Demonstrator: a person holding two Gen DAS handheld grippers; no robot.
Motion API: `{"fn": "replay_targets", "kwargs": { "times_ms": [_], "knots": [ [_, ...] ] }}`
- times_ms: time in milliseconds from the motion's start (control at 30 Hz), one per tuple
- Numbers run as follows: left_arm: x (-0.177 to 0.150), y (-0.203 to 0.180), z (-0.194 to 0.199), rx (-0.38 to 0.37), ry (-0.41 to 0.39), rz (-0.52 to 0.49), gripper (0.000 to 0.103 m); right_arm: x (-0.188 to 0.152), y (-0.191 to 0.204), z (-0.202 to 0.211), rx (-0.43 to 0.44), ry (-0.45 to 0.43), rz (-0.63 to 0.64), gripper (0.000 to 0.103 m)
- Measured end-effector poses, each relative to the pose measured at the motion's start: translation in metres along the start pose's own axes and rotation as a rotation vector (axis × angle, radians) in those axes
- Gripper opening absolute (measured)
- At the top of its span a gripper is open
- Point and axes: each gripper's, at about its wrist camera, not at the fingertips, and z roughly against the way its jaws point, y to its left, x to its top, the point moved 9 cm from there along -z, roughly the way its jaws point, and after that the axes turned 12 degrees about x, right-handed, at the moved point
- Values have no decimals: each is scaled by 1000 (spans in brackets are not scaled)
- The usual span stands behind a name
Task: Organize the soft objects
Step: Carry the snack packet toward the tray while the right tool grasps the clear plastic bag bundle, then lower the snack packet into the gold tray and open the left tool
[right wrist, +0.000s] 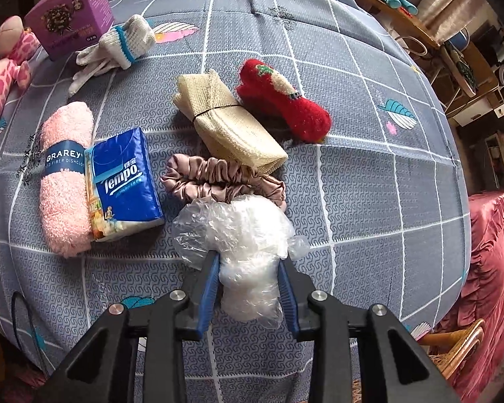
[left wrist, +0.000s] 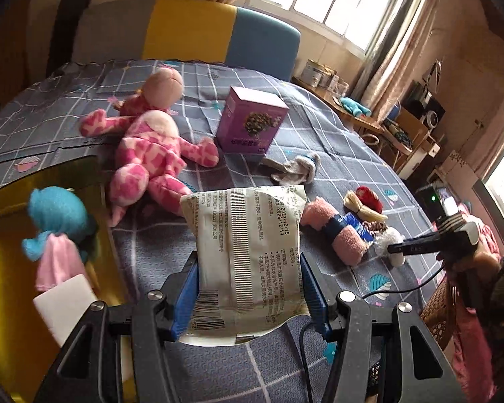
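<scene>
My left gripper (left wrist: 248, 268) is shut on a white printed packet (left wrist: 248, 231) and holds it above the checked grey bedspread (left wrist: 336, 154), beside a yellow box (left wrist: 3, 268) that holds a blue-headed doll (left wrist: 57, 215). My right gripper (right wrist: 248, 262) points down at the bed, shut on a crumpled clear plastic bag (right wrist: 245, 225). Just beyond it lie a mauve scrunchie (right wrist: 218, 178), a blue tissue pack (right wrist: 124, 181), a rolled pink towel (right wrist: 64, 181), a tied beige cloth (right wrist: 228, 127) and a red fuzzy sock (right wrist: 285, 97).
A pink spotted plush (left wrist: 151, 147), a purple carton (left wrist: 252, 124) and a white glove (left wrist: 295, 168) lie farther up the bed. A yellow and blue headboard (left wrist: 218, 30) stands behind. A wooden desk (left wrist: 369, 121) and a pink quilt (right wrist: 494, 268) are to the right.
</scene>
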Motion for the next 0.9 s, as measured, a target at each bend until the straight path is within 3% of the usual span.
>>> {"fn": "replay_targets", "kwargs": {
  "times_ms": [100,267,500,633,700,900],
  "knots": [
    [5,34,22,25,-39,78,57,0,-2,-2,11,13,-17,34],
    [4,126,51,168,-84,219,57,0,-6,-4,7,31,-14,34],
    [-20,240,33,360,14,363,57,2,1,-5,21,21,-7,34],
    [-30,275,2,442,97,394,57,2,4,-3,23,14,-4,33],
    [-33,282,-13,436,127,426,58,2,5,-2,23,14,-3,33],
    [-20,277,-43,447,115,379,60,3,8,-1,15,17,5,33]
  ]
}}
